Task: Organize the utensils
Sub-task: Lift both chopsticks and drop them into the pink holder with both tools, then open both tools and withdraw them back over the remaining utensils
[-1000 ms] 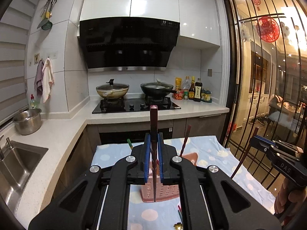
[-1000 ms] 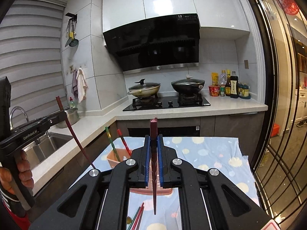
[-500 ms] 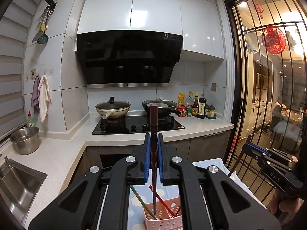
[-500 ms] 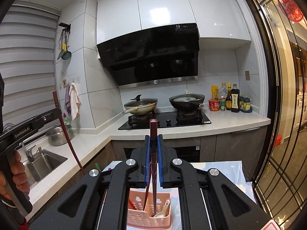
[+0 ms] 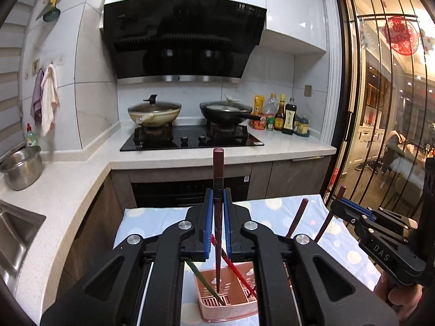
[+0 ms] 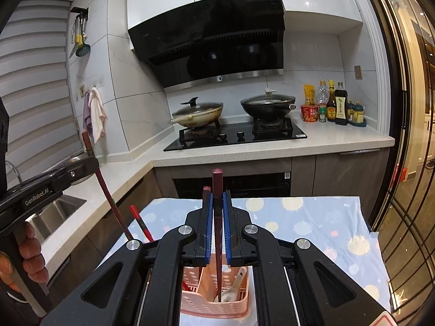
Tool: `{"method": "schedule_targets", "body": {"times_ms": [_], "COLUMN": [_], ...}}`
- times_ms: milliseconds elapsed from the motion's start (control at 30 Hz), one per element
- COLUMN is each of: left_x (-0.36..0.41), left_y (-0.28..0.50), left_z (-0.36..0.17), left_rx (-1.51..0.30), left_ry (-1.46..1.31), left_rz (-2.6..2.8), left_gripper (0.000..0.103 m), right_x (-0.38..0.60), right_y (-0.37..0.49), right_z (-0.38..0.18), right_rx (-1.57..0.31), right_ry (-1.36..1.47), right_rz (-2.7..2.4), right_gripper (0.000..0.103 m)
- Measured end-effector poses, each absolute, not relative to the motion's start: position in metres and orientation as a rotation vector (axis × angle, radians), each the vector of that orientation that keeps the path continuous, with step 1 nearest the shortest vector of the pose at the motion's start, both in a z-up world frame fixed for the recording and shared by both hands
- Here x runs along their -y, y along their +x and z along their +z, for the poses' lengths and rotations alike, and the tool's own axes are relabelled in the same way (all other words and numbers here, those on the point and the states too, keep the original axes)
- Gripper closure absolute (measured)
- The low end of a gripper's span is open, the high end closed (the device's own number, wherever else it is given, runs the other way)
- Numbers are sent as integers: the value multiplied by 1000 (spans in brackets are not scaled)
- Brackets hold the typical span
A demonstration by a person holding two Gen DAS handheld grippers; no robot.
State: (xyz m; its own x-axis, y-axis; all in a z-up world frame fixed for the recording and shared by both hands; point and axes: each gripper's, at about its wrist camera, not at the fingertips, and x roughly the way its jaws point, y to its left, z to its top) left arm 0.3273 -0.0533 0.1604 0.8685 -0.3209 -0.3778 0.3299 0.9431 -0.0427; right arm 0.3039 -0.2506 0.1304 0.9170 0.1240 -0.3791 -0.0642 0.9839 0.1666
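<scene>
Each hand brings one dark red chopstick over the pink basket point(image 5: 228, 296) that stands on the spotted cloth of the desk point(image 6: 312, 217), low in the middle of both frames. The left tongs point(image 5: 217, 217) are clamped on the left chopstick point(image 5: 218, 179), whose tip hangs inside the basket's left compartment, beside a green chopstick point(image 5: 206, 285) and a red chopstick point(image 5: 236, 269) already leaning there. The right tongs point(image 6: 217, 217) are clamped on the right chopstick point(image 6: 217, 190), its tip down in the compartment that holds a pale spoon point(image 6: 233, 288). The step in hand looks like dropping both sticks in; next, each would need its tip low enough, then the tongs eased apart so it falls against the wall and does not tip out. The tongs' black frames hide much of the basket, so whether either tip touches the bottom is unclear.
</scene>
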Motion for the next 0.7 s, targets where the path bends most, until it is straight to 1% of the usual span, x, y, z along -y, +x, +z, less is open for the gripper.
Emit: {"method": "schedule_targets", "body": {"times_ms": [233,333,367,400,467,600,700], "left_x": [57,56,56,54,50,46,43], "left_y": [337,337,338,339,337,330,326], "left_z": [144,140,140,139,137,134,130], "left_rx": [-440,-443,-447,-449,-445,-442,-448], "left_ry": [19,20,18,11,2,1,8], "left_rz": [-336,-315,-307,-302,-276,-265,-258], "left_gripper": [96,94,86,73,59,54,54], "right_x": [250,253,254,256,257,259,261], "right_y": [314,313,312,310,307,299,293], "right_z": [117,116,116,116,117,117,115], "right_rx": [-434,-430,-428,-424,-415,-408,-411], "right_ry": [148,156,159,163,169,162,170], "right_rz": [88,73,70,66,61,54,56], "right_gripper": [96,89,88,86,75,73,72]}}
